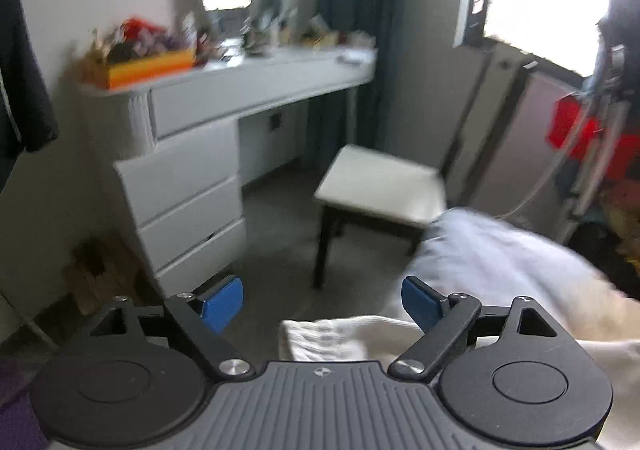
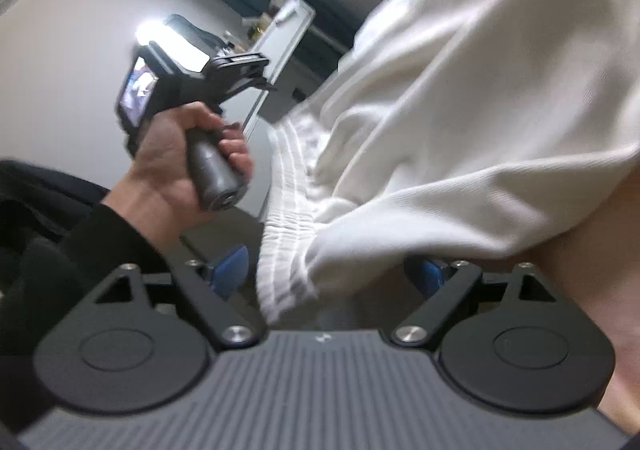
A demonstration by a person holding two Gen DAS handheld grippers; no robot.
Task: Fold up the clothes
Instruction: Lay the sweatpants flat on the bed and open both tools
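A white garment with a ribbed elastic waistband [image 2: 440, 97] hangs across the right wrist view, its waistband [image 2: 284, 242] dropping between the blue pads. My right gripper [image 2: 330, 274] is open, jaws wide apart, with the cloth between them, not pinched. In the left wrist view the same white garment [image 1: 332, 338] lies just below and beyond my left gripper [image 1: 322, 302], which is open and empty above it. The left gripper's handle [image 2: 208, 165], held by a hand, shows in the right wrist view, to the left of the garment.
A white dresser and desk [image 1: 192, 153] with clutter on top stands at the left. A white stool with dark legs [image 1: 380, 185] stands mid-room. A white bedding heap [image 1: 512, 258] lies at right. Red items [image 1: 580, 129] hang at the far right.
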